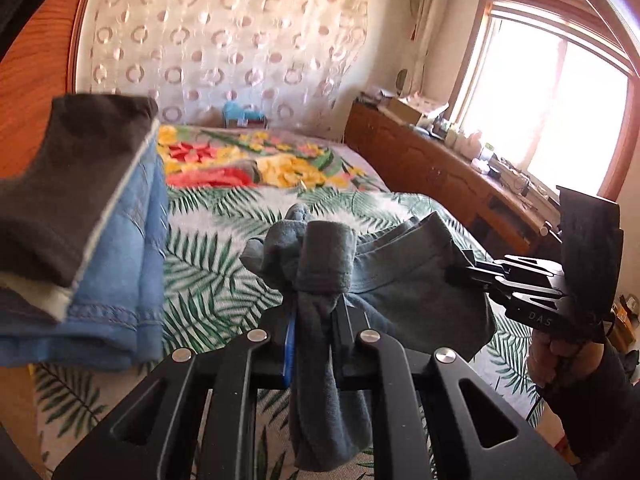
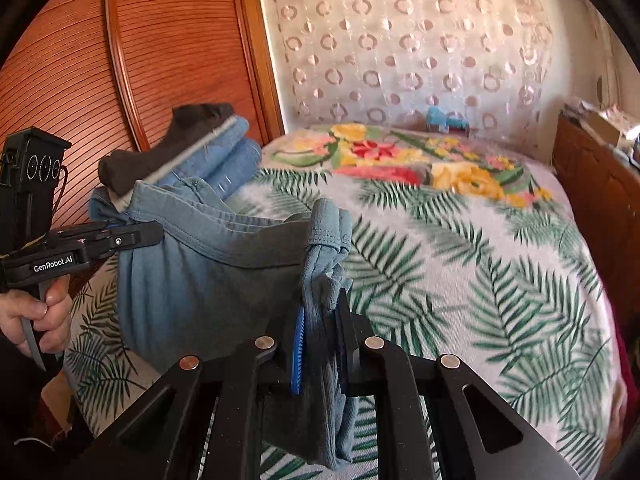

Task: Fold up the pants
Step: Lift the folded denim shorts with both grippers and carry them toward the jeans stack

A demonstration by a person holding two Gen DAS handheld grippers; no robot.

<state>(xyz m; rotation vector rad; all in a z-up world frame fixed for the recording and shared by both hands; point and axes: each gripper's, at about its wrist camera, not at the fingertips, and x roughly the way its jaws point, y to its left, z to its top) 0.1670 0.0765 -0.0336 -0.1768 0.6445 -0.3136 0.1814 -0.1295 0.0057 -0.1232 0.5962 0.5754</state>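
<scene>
Pants, grey-blue, pinched at the waistband in my left gripper and right gripper, lifted off the bed; next, I judge: spread flat.

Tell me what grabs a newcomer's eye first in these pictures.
The grey-blue pants hang bunched between the left gripper and the right gripper, both shut on the cloth above the bed. Behind lies the leaf-print bedspread, with a stack of folded clothes at the left.
</scene>
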